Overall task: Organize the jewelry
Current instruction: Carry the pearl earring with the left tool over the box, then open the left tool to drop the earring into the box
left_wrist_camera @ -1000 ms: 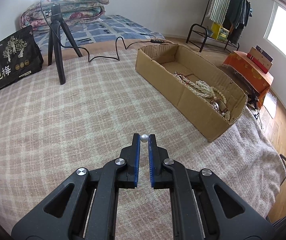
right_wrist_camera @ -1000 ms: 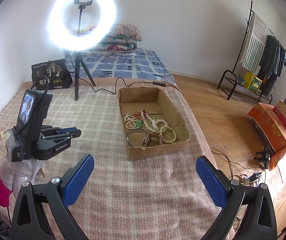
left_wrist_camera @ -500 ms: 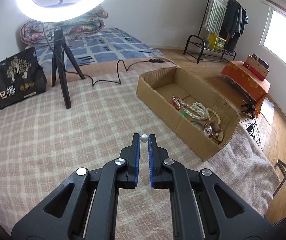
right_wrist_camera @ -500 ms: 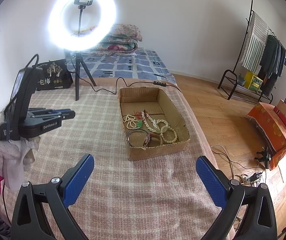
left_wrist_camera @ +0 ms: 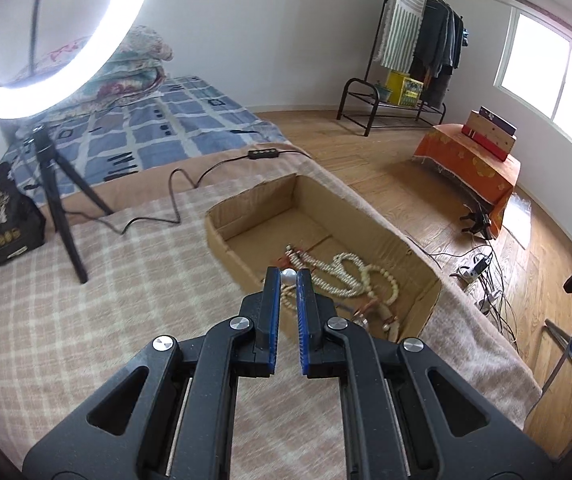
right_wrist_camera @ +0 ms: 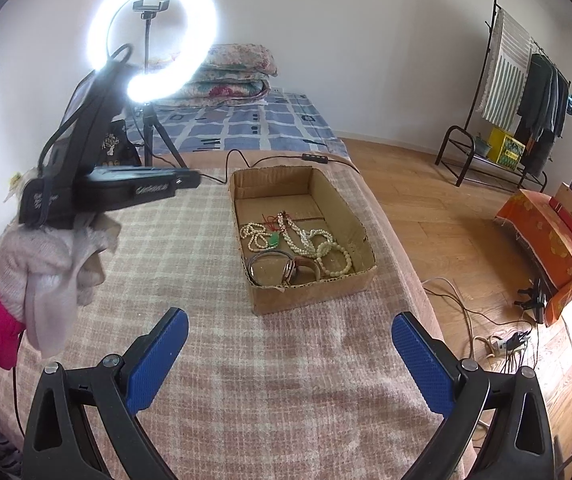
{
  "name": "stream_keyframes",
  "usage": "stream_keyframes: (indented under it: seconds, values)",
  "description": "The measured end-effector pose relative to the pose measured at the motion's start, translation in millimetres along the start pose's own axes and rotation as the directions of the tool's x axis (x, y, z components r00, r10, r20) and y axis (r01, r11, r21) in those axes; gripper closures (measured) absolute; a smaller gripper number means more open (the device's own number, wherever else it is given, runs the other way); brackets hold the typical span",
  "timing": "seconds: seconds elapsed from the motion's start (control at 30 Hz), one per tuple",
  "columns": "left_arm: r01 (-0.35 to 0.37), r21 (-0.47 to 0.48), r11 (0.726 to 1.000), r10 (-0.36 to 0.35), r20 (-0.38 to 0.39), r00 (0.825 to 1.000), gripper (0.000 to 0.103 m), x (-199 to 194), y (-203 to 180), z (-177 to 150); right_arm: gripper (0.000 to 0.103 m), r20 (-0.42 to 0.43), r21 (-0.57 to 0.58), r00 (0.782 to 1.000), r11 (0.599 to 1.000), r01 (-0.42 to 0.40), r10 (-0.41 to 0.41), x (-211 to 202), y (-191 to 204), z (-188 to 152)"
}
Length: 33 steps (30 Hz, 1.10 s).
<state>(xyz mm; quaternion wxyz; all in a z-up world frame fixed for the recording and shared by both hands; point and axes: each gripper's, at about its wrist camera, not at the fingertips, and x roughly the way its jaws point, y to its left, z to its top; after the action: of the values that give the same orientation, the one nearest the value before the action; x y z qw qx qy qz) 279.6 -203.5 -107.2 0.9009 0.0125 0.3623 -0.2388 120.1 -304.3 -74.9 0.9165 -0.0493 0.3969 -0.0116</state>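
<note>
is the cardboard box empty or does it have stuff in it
Not empty. The cardboard box holds pearl necklaces and bangles at its near end; its far end is bare.

Wide-spread blue fingers [right_wrist_camera: 157, 356] frame a cardboard box [right_wrist_camera: 310, 296] of bead necklaces [right_wrist_camera: 318, 244] on the blanket [right_wrist_camera: 189, 264].

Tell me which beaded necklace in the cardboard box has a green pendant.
The pale strand at the box's left side: a green pendant lies at its right end. The strands heaped further right show only cream beads.
</note>
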Motion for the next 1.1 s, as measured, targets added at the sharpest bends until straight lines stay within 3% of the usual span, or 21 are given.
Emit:
stream_keyframes:
  seconds: [0.5, 0.93, 1.0, 1.07, 1.1]
  values:
    - [0.0, 0.038, 0.999, 0.001, -0.019, 1.0, 0.097, 50, -41, 28, 0.0, -0.021, 0.033, 0.999, 0.999, -0.023, 0.024, 7, -4, 2]
    - [-0.006, -0.021, 1.0, 0.006, -0.006, 1.0, 0.097, 53, -36, 35, 0.0, -0.031, 0.033, 0.999, 0.999, -0.033, 0.034, 10, -1, 3]
    - [-0.011, -0.021, 1.0, 0.011, 0.002, 1.0, 0.087, 49, -35, 36, 0.0, -0.031, 0.032, 0.999, 0.999, -0.034, 0.035, 10, 0, 3]
    - [-0.018, -0.017, 1.0, 0.018, 0.018, 1.0, 0.05, 44, -35, 36, 0.0, -0.031, 0.032, 0.999, 0.999, -0.035, 0.036, 11, 0, 3]
    - [-0.024, -0.017, 1.0, 0.025, 0.035, 0.999, 0.044, 40, -35, 37, 0.0, -0.031, 0.032, 0.999, 0.999, -0.035, 0.036, 11, 0, 3]
